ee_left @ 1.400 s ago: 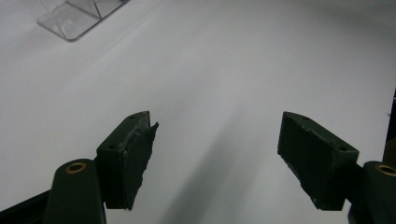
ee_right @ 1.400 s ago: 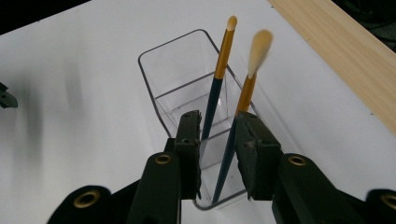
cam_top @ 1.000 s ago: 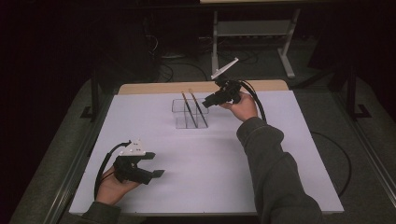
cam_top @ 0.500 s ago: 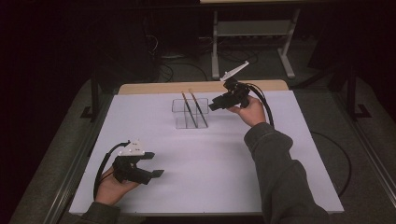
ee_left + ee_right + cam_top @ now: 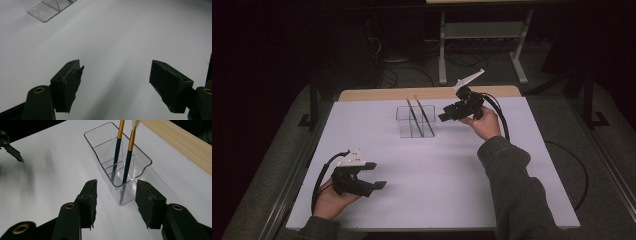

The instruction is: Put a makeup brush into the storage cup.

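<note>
Brushes (image 5: 128,157): two, leaning in the near compartment of clear holder (image 5: 403,116) at table's (image 5: 512,165) far middle | right gripper (image 5: 443,118): just beside holder, jaws just been opening, nothing clamped | right gripper view: gold ferrules, divider, holder end between jaws | left gripper (image 5: 377,175): near edge, jaws wide apart, empty.
</note>
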A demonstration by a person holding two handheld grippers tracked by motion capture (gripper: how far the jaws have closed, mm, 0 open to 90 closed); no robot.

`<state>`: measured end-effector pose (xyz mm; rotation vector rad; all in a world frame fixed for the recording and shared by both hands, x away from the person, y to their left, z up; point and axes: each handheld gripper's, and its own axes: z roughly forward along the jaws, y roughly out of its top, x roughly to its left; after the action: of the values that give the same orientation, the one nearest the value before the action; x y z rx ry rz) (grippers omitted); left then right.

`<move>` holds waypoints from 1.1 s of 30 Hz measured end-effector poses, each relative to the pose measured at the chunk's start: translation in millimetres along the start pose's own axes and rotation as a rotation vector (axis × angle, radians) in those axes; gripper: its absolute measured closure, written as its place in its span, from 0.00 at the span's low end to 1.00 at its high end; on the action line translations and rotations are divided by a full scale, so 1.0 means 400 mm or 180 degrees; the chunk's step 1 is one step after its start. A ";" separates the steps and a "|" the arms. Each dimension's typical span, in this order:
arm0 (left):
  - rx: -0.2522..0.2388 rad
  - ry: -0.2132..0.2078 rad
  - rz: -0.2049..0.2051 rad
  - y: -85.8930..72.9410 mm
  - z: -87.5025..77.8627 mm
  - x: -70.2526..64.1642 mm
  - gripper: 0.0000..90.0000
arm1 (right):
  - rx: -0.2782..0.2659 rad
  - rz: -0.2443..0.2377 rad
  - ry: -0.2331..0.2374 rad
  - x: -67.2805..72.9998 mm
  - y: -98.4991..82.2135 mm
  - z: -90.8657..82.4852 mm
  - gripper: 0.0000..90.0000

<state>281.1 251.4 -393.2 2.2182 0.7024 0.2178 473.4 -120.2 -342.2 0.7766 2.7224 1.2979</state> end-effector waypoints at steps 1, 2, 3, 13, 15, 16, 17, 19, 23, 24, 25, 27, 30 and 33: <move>0.0000 0.0003 0.0002 0.000 -0.001 0.001 0.27 | -0.0013 0.0018 -0.0003 0.004 -0.001 -0.001 0.56; -0.0006 0.0004 -0.0010 -0.001 -0.001 0.001 0.27 | -0.0033 0.0007 -0.0010 0.007 -0.002 -0.002 0.56; -0.0007 0.0005 -0.0006 -0.001 -0.002 0.002 0.27 | -0.0019 0.0067 -0.0005 0.013 -0.002 -0.004 0.55; 0.0020 0.0024 0.0034 -0.002 -0.006 0.007 0.27 | -0.0036 -0.0011 -0.0040 0.024 -0.029 -0.016 0.51; -0.0006 0.0025 0.0006 -0.002 -0.005 0.006 0.27 | -0.0034 0.0012 -0.0048 0.027 -0.034 -0.021 0.50; -0.0012 0.0029 -0.0002 -0.002 -0.005 0.006 0.27 | -0.0038 -0.0028 -0.0064 0.026 -0.038 -0.024 0.50; -0.0015 0.0030 -0.0002 -0.002 -0.005 0.006 0.27 | -0.0065 0.0013 -0.0058 0.029 -0.040 -0.026 0.49; -0.0013 0.0034 -0.0011 -0.002 -0.006 0.006 0.27 | -0.0087 -0.0013 -0.0078 0.030 -0.047 -0.032 0.48; -0.0036 0.0039 -0.0025 -0.002 -0.009 0.008 0.26 | -0.0118 0.0024 -0.0074 0.035 -0.058 -0.041 0.47; -0.0039 0.0039 -0.0050 -0.002 -0.010 0.007 0.26 | -0.0130 0.0027 -0.0078 0.035 -0.061 -0.043 0.46; -0.0053 0.0039 -0.0053 -0.003 -0.010 0.008 0.26 | -0.0141 0.0024 -0.0085 0.035 -0.063 -0.045 0.46; -0.0051 0.0050 -0.0047 -0.003 -0.011 0.010 0.26 | -0.0151 0.0038 -0.0096 0.038 -0.069 -0.049 0.45; -0.0050 0.0051 -0.0059 -0.004 -0.011 0.011 0.25 | -0.0158 0.0045 -0.0112 0.042 -0.078 -0.053 0.44; -0.0070 0.0047 -0.0068 -0.001 -0.013 0.009 0.25 | -0.0182 0.0055 -0.0120 0.045 -0.091 -0.055 0.43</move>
<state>281.9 257.1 -390.2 2.1892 0.7280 0.2303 437.1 -147.0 -351.2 0.8128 2.6430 1.3440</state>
